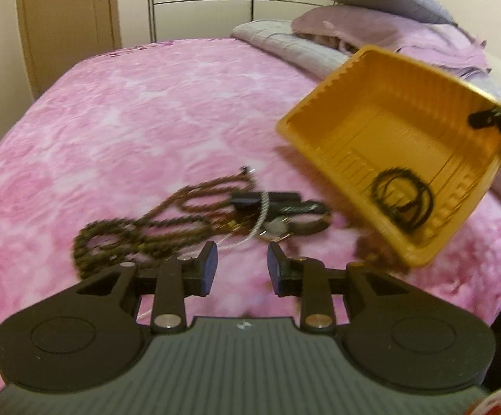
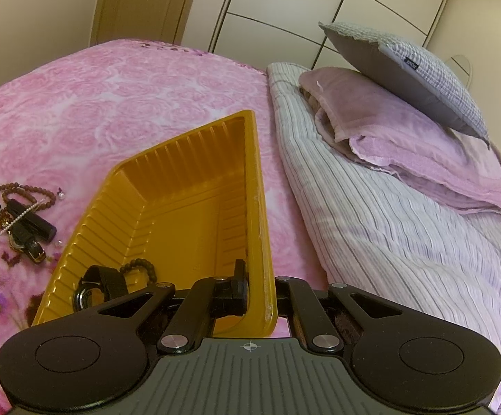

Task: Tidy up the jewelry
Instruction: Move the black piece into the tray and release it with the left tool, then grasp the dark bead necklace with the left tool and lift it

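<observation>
A yellow plastic tray (image 1: 323,110) is held tilted above the pink bedspread; it also shows in the right wrist view (image 2: 181,186). My right gripper (image 2: 259,288) is shut on its near side wall, and shows at the tray's right rim in the left wrist view (image 1: 485,117). Inside lie a black watch (image 2: 100,285) and a dark bead bracelet (image 2: 143,266). A jewelry pile lies on the bed: brown bead necklaces (image 1: 139,228), a thin pearl strand (image 1: 260,221), a black watch (image 1: 285,207). My left gripper (image 1: 241,269) is open and empty, just before the pile.
Folded lilac and striped blankets (image 2: 388,207) and a grey pillow (image 2: 409,76) lie at the bed's right side. A wooden door (image 1: 67,20) and a wardrobe (image 2: 319,3) stand behind the bed.
</observation>
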Tool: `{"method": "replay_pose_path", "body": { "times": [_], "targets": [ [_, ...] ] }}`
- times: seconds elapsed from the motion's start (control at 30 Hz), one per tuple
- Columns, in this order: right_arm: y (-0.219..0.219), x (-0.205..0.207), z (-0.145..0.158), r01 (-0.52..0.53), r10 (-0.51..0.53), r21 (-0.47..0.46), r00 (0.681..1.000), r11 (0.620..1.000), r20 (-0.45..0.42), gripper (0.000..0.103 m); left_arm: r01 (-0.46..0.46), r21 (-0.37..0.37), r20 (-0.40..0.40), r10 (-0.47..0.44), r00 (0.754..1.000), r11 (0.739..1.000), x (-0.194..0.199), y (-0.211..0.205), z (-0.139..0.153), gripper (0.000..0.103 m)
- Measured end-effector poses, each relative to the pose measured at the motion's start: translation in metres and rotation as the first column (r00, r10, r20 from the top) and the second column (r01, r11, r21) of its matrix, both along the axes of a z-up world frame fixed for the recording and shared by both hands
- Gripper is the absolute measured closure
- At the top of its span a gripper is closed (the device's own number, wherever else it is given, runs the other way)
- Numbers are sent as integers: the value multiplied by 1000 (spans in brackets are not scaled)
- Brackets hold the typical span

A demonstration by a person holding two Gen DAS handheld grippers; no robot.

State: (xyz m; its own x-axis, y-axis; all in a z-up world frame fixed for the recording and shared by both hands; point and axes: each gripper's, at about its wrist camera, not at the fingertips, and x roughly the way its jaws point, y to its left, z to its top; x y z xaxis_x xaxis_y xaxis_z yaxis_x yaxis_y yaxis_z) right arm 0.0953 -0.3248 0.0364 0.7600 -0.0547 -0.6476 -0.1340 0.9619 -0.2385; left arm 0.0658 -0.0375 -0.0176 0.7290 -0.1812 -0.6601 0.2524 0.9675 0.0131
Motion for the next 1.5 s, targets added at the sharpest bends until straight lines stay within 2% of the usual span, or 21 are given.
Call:
{"method": "replay_pose_path", "body": {
  "times": [0.37, 0.53, 0.67, 0.77, 1.0, 1.07, 1.17, 1.23, 1.3, 1.37, 1.4, 1.5],
  "targets": [
    [-1, 0, 1, 0, 0, -1, 1000, 1000, -1, 99, -85, 104, -16, 87, 996, 991, -18, 39, -18, 75],
    [-3, 1, 0, 1, -1, -1, 1000, 1000, -2, 99, -59, 149, -1, 60, 998, 987, -15, 42, -17, 75],
    [-3, 1, -1, -2, 2, -6, 1000, 1000, -3, 99, -60, 152, 11, 59, 998, 987, -7, 44, -15, 75],
    [-3, 2, -1, -2, 2, -6, 1000, 1000, -3, 99, -54, 190, 17, 51, 999, 980, 2, 41, -18, 75],
    [-3, 2, -1, -1, 1, -9, 1000, 1000, -4, 99, 31, 282, 28, -40, 999, 959, 17, 31, -22, 75],
    [-3, 2, -2, 1, -1, -9, 1000, 1000, -5, 99, 88, 335, 14, -98, 995, 938, 20, 24, -26, 75],
    [-3, 2, -2, 0, 0, -8, 1000, 1000, -4, 99, 167, 425, -19, -176, 984, 889, 24, 17, -35, 74],
    [-3, 3, -2, 0, 0, -9, 1000, 1000, -3, 99, 196, 433, -36, -200, 979, 880, 26, 17, -35, 78],
    [-3, 3, -2, 1, -1, -8, 1000, 1000, -3, 99, 213, 448, -44, -217, 975, 868, 28, 18, -33, 90],
    [-3, 2, -3, 0, 0, -8, 1000, 1000, -3, 99, 225, 452, -47, -229, 972, 863, 29, 20, -29, 91],
    [-3, 3, -3, 0, 0, -8, 1000, 1000, -3, 99, 228, 451, -46, -233, 971, 863, 29, 22, -27, 97],
    [-3, 3, -3, 0, 0, -8, 1000, 1000, -3, 99, 223, 434, -24, -236, 971, 873, 28, 29, -14, 97]
  ]
}}
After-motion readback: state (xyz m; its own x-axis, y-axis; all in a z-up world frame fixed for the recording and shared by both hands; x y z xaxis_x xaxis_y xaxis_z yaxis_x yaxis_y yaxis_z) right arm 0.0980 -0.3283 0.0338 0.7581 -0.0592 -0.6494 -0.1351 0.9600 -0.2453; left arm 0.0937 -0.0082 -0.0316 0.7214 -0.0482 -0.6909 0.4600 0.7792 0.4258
